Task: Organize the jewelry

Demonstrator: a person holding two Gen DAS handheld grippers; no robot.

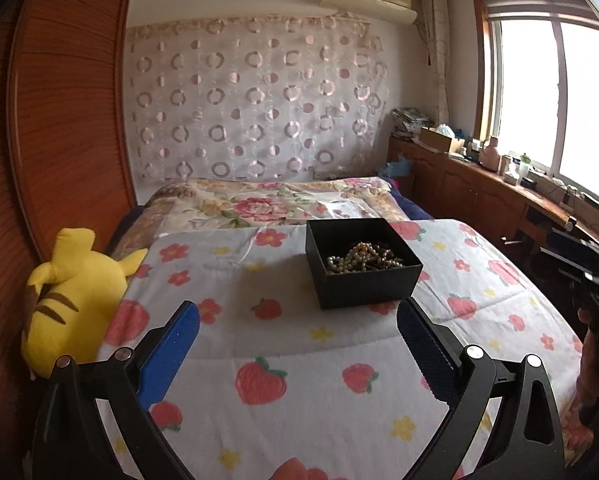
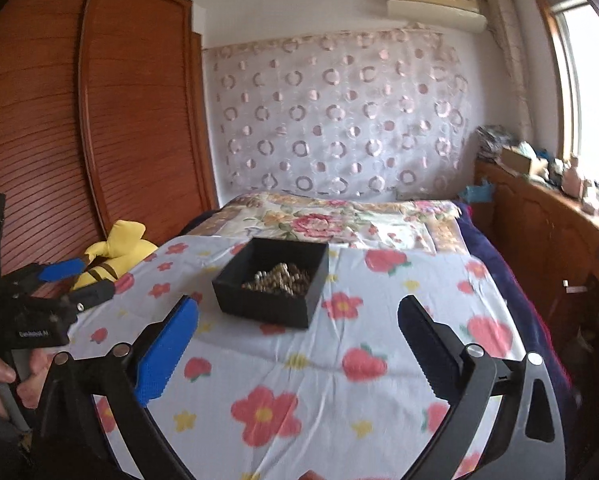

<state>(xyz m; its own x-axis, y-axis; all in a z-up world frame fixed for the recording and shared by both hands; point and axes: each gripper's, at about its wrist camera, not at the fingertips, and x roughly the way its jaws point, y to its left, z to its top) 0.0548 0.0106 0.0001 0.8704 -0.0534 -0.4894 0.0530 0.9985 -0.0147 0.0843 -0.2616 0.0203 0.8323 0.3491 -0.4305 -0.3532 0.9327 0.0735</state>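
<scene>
Only the right wrist view shows the left gripper (image 2: 73,282) open.

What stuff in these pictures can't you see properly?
- Jewelry in the black box: both views show a tangled pile of beads; how many pieces, too small to tell.
- Box floor: hidden by its walls and the beads.
- Yellow plush toy: face turned away in the left view; partly behind the left gripper in the right view.
- Shelf items by the window: too small, washed out by glare.
- Right view: slightly blurred.
</scene>
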